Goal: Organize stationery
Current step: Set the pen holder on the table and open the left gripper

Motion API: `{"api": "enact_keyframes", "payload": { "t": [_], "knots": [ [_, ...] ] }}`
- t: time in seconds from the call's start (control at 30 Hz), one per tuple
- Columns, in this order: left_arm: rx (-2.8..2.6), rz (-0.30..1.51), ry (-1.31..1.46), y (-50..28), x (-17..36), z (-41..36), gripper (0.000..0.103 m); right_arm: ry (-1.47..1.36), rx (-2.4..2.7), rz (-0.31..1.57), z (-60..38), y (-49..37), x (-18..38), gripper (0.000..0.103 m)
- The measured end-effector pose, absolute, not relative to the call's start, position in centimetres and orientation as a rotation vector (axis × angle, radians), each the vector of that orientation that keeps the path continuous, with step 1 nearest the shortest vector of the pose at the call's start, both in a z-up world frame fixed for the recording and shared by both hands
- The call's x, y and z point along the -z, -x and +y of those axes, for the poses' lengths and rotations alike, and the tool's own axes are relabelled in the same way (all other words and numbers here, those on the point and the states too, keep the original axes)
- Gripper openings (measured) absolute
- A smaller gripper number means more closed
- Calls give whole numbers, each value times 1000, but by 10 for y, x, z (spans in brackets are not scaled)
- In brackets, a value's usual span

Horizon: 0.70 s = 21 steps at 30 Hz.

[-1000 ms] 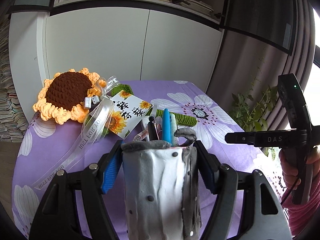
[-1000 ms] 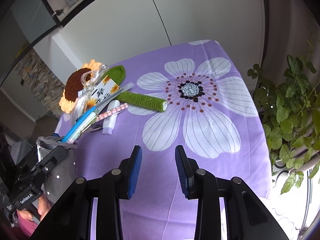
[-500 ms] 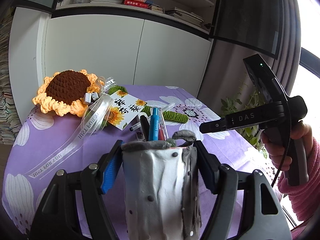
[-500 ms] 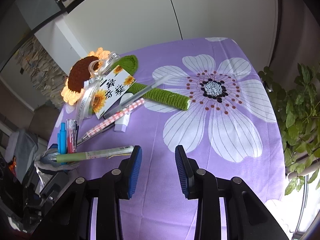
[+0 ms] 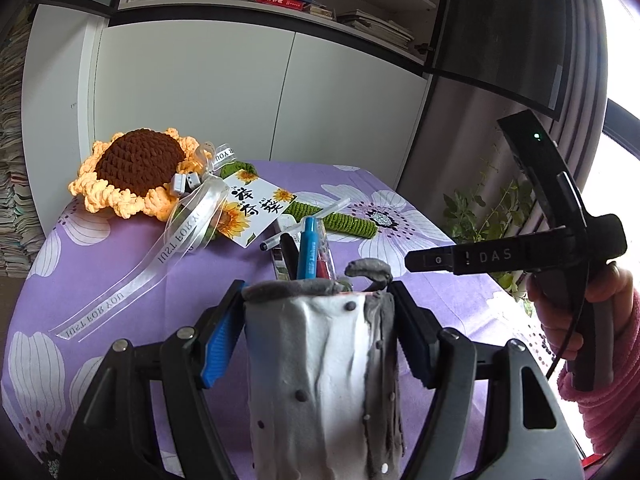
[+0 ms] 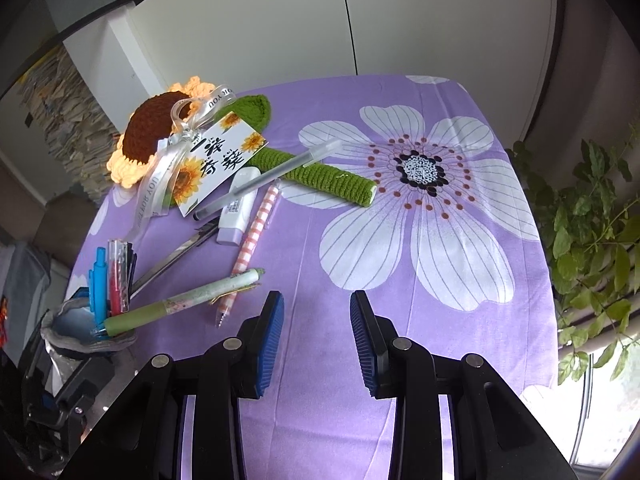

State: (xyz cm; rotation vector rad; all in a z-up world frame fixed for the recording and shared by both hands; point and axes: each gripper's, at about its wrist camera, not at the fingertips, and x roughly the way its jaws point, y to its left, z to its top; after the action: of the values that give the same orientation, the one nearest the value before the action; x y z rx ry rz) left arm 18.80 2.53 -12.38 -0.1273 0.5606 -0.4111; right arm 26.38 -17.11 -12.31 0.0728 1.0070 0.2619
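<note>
Grip check: left gripper clamps the grey pen holder steady, while right gripper, jaws spread and empty, should align lengthwise over the checked pen.

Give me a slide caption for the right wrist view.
Open right gripper hovers over loose pens on a purple tablecloth beside a pen holder.

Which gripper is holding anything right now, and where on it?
The left gripper clamps the grey pen holder by its two opposite sides, just below the rim. The right gripper is open and holds nothing.
</note>
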Motion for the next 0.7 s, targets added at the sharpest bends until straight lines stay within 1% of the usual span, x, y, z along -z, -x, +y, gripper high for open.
{"api": "enact_keyframes", "payload": {
  "t": [0.1,0.2,0.33,0.7],
  "knots": [
    [395,541,148,-199,118,21,69,-57,-250,972,-170,-256,116,35],
    [352,464,125,-205,110,13,69,-55,-247,957,-171,-249,113,35],
    [318,439,104,-217,115,4,69,-66,-224,946,-177,-243,112,35],
    [326,391,-12,-183,113,-3,71,-104,-206,919,-193,-226,108,35]
  ]
}}
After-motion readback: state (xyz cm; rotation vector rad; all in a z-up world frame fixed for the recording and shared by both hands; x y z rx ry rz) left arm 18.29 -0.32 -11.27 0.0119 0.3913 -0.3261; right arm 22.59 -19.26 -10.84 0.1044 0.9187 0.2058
